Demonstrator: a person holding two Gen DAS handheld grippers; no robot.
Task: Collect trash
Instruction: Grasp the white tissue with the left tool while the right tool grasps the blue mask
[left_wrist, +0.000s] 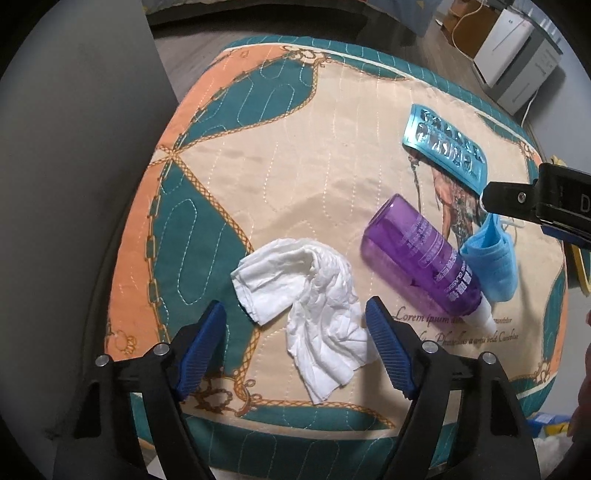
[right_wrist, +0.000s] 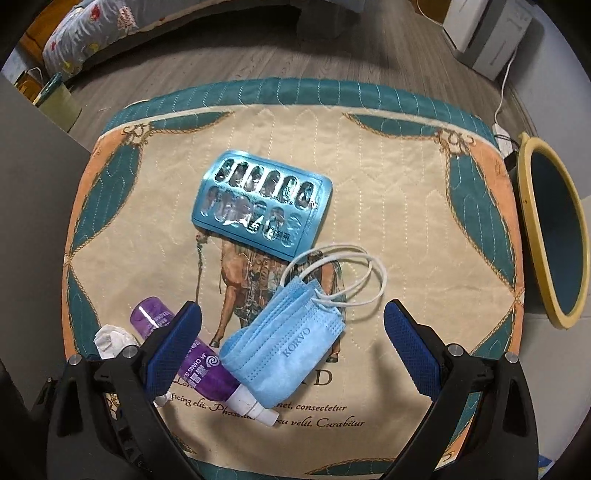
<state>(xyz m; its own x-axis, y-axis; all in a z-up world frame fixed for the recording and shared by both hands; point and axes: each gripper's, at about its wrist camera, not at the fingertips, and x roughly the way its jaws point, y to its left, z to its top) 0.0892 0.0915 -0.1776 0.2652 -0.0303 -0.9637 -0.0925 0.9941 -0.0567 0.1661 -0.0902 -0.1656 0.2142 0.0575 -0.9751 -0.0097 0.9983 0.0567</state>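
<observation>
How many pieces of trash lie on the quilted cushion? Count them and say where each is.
4. White tissue nearest the left side; purple bottle beside it; blue mask against the bottle's cap end; blister pack farthest back. None seems hidden.

left wrist: steeply down, close | right wrist: same — both share the quilted cushion (left_wrist: 295, 184) and purple spray bottle (right_wrist: 199, 362)

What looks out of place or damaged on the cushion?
The purple spray bottle lies on its side instead of upright. The blister pack has its pockets torn open. The tissue is crumpled, and the mask is folded.
</observation>
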